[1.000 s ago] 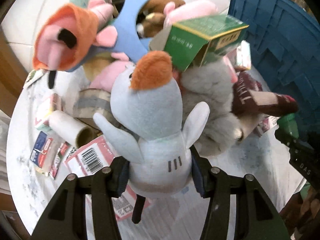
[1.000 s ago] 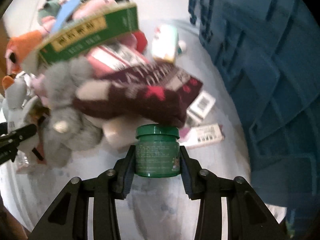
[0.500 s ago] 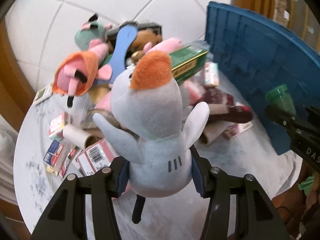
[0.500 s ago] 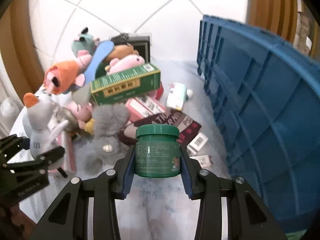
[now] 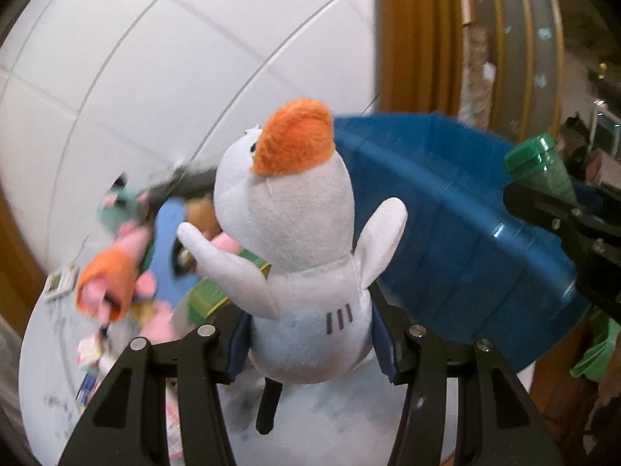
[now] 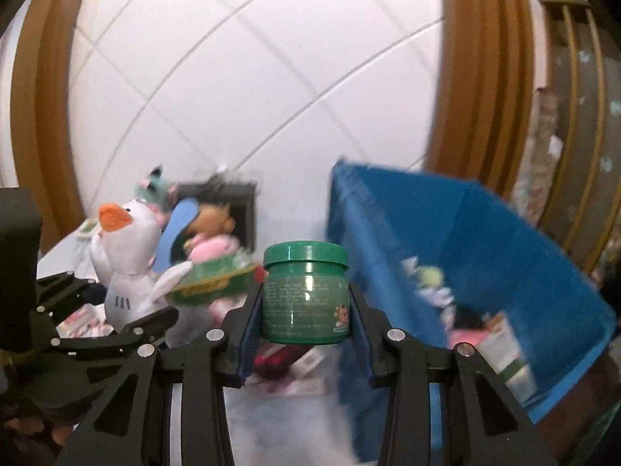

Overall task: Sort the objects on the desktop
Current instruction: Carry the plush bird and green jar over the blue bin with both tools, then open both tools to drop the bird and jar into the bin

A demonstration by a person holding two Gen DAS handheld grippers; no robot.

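Observation:
My left gripper (image 5: 310, 343) is shut on a white plush duck (image 5: 295, 240) with an orange beak and holds it well above the table. The duck also shows in the right wrist view (image 6: 128, 264). My right gripper (image 6: 304, 330) is shut on a green jar (image 6: 305, 293) with a green lid, lifted beside the blue crate (image 6: 504, 240). The jar (image 5: 541, 167) and the crate (image 5: 458, 248) show at the right of the left wrist view.
A pile of plush toys (image 5: 116, 287) and a green box (image 6: 217, 275) lies on the white table (image 5: 341, 415) left of the crate. Several items lie inside the crate (image 6: 485, 326). A white tiled wall (image 6: 252, 77) stands behind.
Both grippers have risen and tilted up with their objects. The pile has dropped lower in both views, and the crate's open top has come into the right wrist view.

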